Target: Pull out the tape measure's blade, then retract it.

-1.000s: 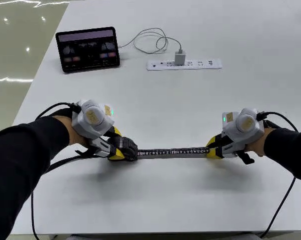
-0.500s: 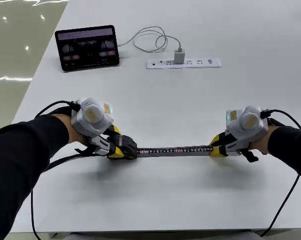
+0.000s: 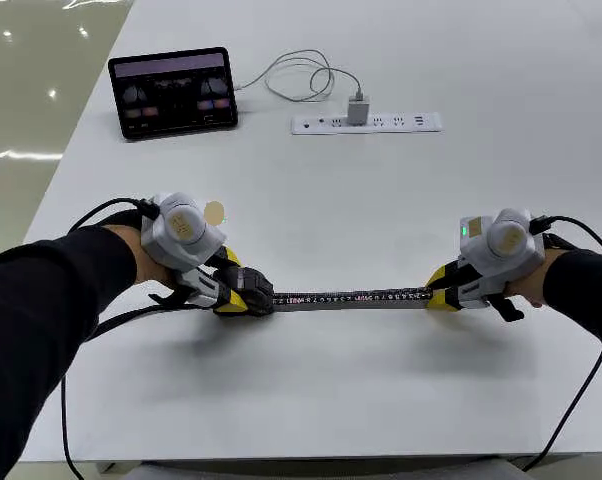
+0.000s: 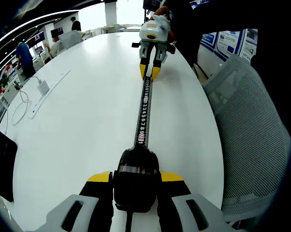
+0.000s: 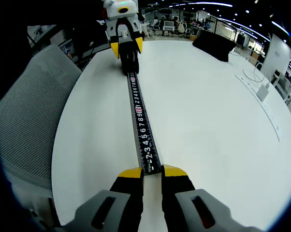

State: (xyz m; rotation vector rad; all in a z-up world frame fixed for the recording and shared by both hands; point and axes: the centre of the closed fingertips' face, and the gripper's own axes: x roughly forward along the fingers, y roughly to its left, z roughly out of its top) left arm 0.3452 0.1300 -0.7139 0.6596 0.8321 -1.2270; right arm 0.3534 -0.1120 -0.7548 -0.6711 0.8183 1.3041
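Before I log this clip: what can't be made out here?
End hook of the blade: right gripper view, hidden inside the right gripper.
Sides of the tape measure case: left gripper view, covered by the left gripper.
Screen of the tablet: head view, too small to read.

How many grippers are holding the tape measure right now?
2. The left gripper clamps the case on the person's left; the right gripper pinches the tip of the blade on the right.

We seem to be in an open-plan office: a long white table (image 3: 381, 220), a mesh chair (image 4: 252, 125), ceiling strip lights (image 5: 223, 6), a power strip (image 3: 368, 123), and people (image 4: 23, 54) standing far off.
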